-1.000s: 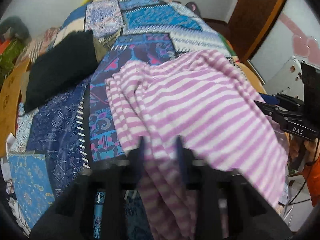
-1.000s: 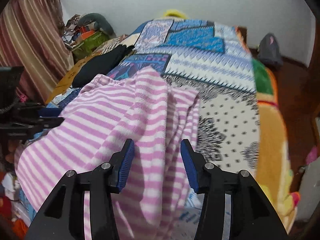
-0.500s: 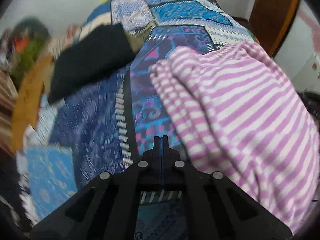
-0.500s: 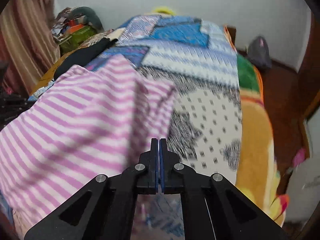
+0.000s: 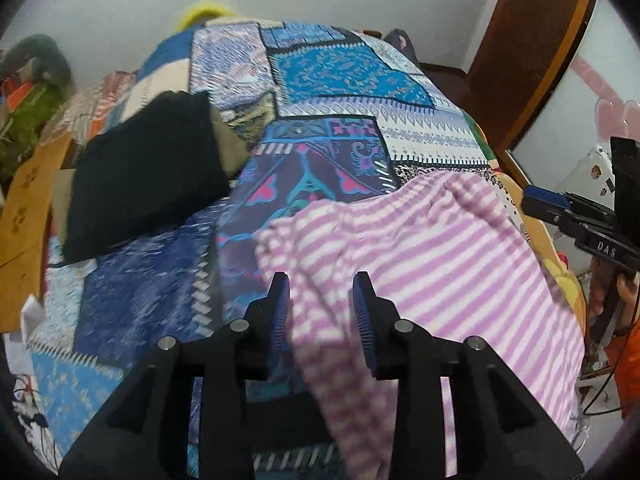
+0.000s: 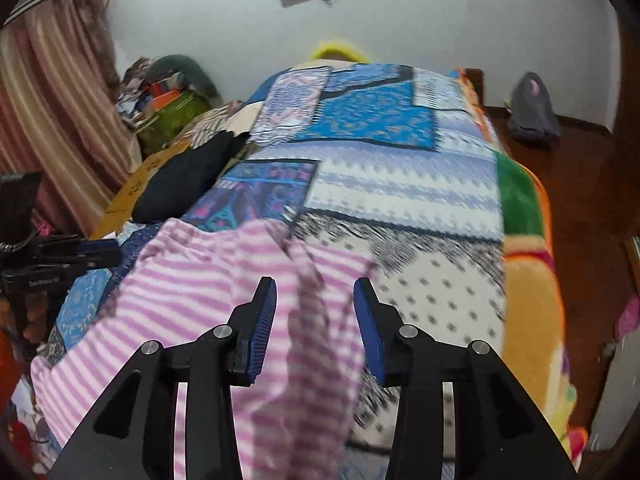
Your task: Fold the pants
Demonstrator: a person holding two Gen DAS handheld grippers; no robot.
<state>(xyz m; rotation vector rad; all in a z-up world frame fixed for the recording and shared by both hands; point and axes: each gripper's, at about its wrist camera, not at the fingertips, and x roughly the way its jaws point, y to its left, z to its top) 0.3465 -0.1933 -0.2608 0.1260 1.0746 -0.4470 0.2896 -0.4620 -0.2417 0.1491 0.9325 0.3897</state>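
Pink-and-white striped cotton pants (image 5: 420, 248) lie bunched on patchwork-quilt bed (image 5: 320, 80), near edge. Left gripper (image 5: 320, 308) and right gripper (image 6: 314, 312): jaws just opening, spread, fabric between, not pinched. Step: re-grasp. Next: close on edges, then fold.

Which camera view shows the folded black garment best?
The left wrist view: the black garment lies large on the patchwork quilt. The right wrist view shows it smaller, at the quilt's left edge.

Bare patchwork bedspread (image 6: 404, 188) beyond striped pants (image 6: 208, 292), black folded garment (image 5: 144, 184) apparently blocking far-left side
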